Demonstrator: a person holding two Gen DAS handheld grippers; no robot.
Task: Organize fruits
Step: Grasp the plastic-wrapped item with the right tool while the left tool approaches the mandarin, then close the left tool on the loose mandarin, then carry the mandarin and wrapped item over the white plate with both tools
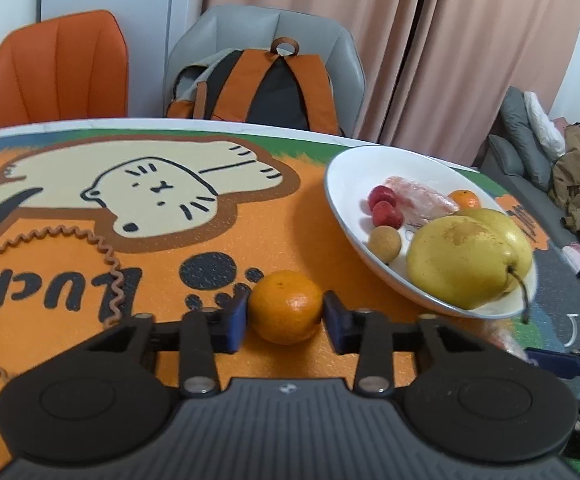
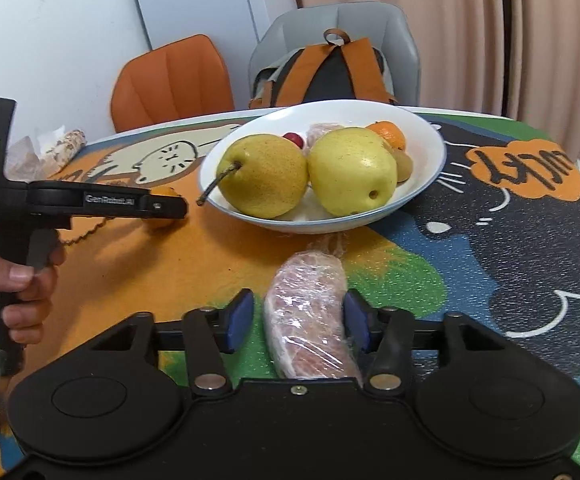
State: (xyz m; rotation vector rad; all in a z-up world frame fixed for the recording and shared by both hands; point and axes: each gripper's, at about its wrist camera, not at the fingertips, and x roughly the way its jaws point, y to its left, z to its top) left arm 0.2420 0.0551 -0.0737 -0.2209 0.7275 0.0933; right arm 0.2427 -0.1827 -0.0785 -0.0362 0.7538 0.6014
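Observation:
A white bowl (image 1: 342,200) on the cartoon mat holds two yellow pears (image 1: 460,264), two red berries (image 1: 386,213), a small tan fruit (image 1: 384,243), a wrapped pink slice (image 1: 418,198) and a small orange (image 1: 465,199). The bowl also shows in the right wrist view (image 2: 430,168). My left gripper (image 1: 285,318) has its blue pads against both sides of a tangerine (image 1: 285,306) on the mat. My right gripper (image 2: 298,320) straddles a plastic-wrapped pink fruit slice (image 2: 310,320) lying in front of the bowl; the right pad touches it, the left pad stands apart.
An orange chair (image 1: 54,68) and a grey chair with an orange backpack (image 1: 266,84) stand behind the table. Wrapped items (image 2: 50,152) lie at the table's far left edge. A sofa with clothes (image 1: 550,168) is at the right.

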